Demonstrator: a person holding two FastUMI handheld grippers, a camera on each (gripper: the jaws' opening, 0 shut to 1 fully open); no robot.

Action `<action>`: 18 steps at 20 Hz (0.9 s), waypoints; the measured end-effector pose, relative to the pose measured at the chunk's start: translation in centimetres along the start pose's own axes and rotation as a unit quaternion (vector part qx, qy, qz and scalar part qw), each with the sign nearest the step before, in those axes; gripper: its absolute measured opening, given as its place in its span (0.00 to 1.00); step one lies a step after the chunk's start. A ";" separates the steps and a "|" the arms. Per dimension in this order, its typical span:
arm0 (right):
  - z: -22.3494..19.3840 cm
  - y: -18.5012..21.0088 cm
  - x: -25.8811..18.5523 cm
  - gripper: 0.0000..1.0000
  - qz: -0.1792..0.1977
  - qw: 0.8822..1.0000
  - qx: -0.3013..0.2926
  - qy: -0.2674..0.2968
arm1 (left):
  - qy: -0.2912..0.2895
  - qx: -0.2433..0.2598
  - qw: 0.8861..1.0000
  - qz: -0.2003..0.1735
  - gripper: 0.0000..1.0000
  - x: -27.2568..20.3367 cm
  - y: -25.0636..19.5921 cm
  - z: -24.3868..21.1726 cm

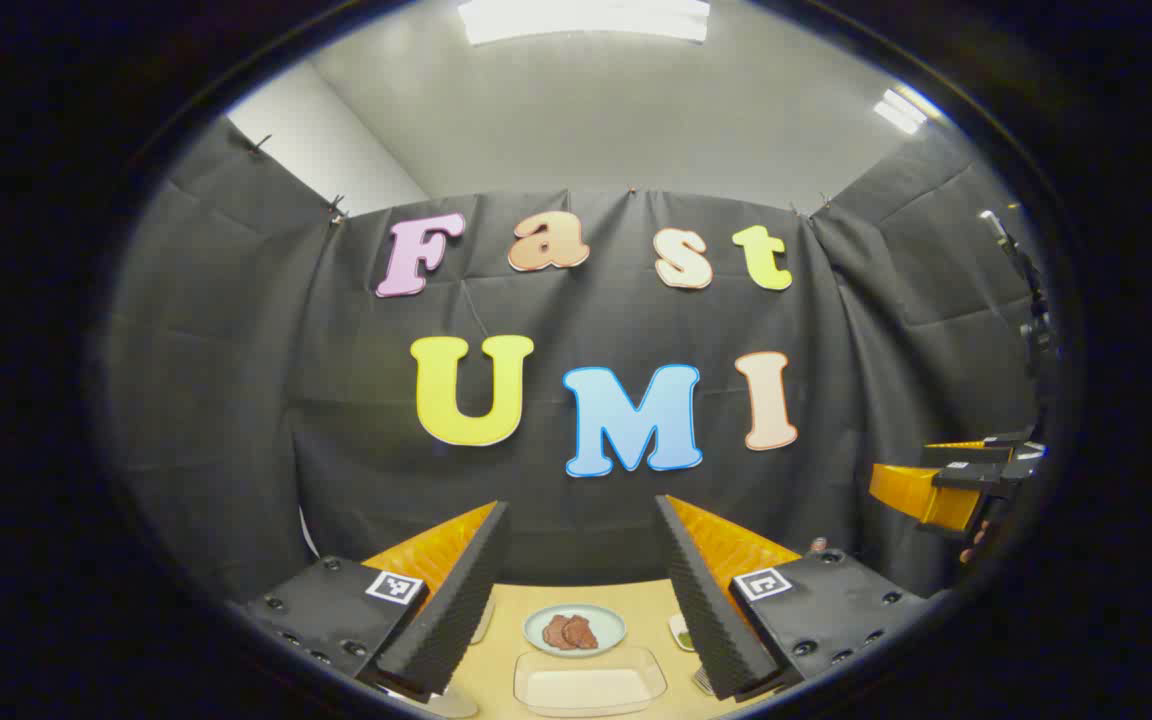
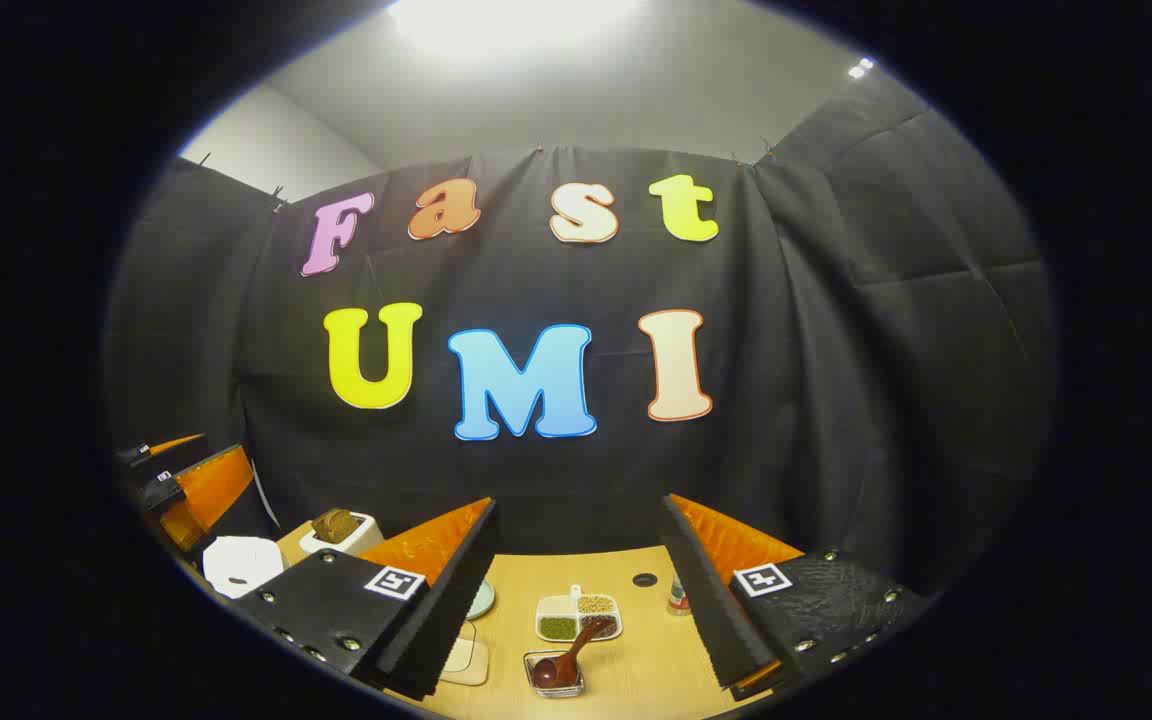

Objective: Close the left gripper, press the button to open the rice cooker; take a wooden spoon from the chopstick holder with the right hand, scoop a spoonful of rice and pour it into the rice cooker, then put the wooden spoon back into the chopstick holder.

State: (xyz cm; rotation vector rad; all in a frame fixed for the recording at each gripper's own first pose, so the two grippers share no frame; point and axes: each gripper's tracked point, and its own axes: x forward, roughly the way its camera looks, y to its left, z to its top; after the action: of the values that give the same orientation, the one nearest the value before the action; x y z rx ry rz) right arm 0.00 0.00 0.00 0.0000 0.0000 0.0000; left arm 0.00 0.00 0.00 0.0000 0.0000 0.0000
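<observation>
Left gripper view: left gripper fingers stand apart above the wooden table, over a plate of meat. Right gripper view: right gripper fingers apart and empty; wooden spoon rests in a small glass dish, probably light, stiff, best gripped mid-handle; white rice cooker far left.

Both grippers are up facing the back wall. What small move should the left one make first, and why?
Probably close the left gripper: its fingers stand wide apart over the table, and the button press wants it shut. Then lower it toward the white rice cooker, seen at the left of the right gripper view.
</observation>
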 end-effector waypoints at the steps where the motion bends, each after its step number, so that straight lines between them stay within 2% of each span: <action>1: 0.1 0.0 0.3 0.96 0.005 1.000 0.004 -0.002 | 0.001 0.007 1.000 0.005 0.97 0.1 0.1 0.3; 3: 0.4 0.0 0.6 0.97 0.018 1.000 0.015 -0.005 | 0.004 0.011 1.000 0.013 0.99 0.2 0.1 0.1; 5: 0.3 -0.1 1.2 0.97 0.022 1.000 0.022 -0.003 | 0.012 0.004 1.000 0.015 0.95 0.3 -0.1 -0.1; 12: 0.8 -0.5 2.1 0.96 -0.013 1.000 0.019 -0.005 | 0.019 -0.007 1.000 0.002 0.96 1.7 0.9 -0.4; 15: 0.9 -0.1 2.4 0.97 -0.016 1.000 0.021 -0.007 | 0.026 -0.015 1.000 -0.001 0.96 2.3 1.7 -1.1; 18: 0.8 1.3 2.7 0.96 -0.003 1.000 0.013 -0.003 | 0.027 -0.012 1.000 0.000 0.96 2.7 2.8 -1.3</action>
State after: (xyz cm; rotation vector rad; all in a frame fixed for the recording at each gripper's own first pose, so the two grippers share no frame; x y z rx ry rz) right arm 2.74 1.26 0.81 0.0263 -0.0056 -0.0064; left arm 2.68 2.75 -1.34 -0.0247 0.0541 -0.0008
